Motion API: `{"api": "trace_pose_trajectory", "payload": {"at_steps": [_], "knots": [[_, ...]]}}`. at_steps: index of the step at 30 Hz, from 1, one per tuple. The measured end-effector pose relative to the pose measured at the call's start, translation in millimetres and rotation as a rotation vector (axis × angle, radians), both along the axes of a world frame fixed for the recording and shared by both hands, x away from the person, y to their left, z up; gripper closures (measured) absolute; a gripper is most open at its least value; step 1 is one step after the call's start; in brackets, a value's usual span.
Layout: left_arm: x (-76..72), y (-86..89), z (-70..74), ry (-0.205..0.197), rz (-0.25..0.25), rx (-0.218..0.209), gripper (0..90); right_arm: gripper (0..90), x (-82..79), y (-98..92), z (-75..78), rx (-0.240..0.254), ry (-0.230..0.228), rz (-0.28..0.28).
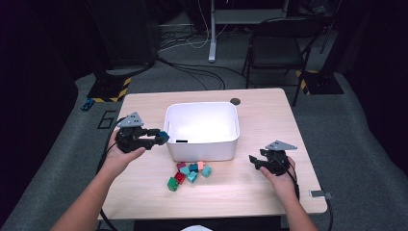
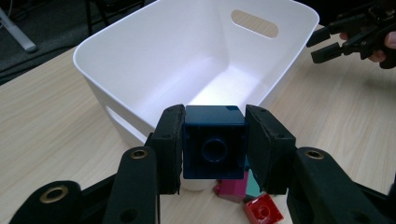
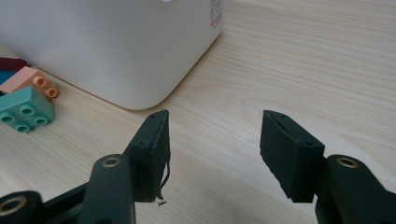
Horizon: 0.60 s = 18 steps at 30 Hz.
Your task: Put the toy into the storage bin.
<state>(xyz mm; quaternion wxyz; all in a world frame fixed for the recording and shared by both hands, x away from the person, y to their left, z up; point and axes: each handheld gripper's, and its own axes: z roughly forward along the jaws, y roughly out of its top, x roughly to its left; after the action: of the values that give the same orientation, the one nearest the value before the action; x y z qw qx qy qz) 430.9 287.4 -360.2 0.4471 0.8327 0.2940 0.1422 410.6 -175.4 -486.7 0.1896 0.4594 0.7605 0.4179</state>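
Note:
My left gripper [image 2: 214, 144] is shut on a dark blue brick [image 2: 215, 142], held in the air just outside the left wall of the white bin [image 2: 140, 56]. In the high view the left gripper [image 1: 161, 137] points right at the bin [image 1: 202, 150], with the blue brick [image 1: 164, 136] at its tip. The bin looks empty. My right gripper [image 3: 212, 154] is open with nothing between its jaws, low over the table near the bin's corner [image 3: 140, 70]. It sits at the right in the high view [image 1: 253, 160].
Several loose bricks [image 1: 188, 174] in red, green, teal, pink and maroon lie in front of the bin. A teal brick [image 3: 24, 112] and a peach brick [image 3: 30, 81] lie by the bin's wall. A dark round spot [image 1: 235, 101] marks the table's far edge.

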Motion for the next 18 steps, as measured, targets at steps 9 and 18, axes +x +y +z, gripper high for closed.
{"api": "trace_pose_trajectory", "payload": {"at_steps": [9,18], "knots": [[19.7,-21.9,-6.1,0.013,-0.005,0.006,58.7,42.3,0.1,-0.2,-0.3,0.0,0.002,0.002],[36.3,-38.8,-24.2,0.044,0.018,0.015,58.7,42.2,0.0,-0.2,-0.3,-0.004,-0.001,0.005]]}}
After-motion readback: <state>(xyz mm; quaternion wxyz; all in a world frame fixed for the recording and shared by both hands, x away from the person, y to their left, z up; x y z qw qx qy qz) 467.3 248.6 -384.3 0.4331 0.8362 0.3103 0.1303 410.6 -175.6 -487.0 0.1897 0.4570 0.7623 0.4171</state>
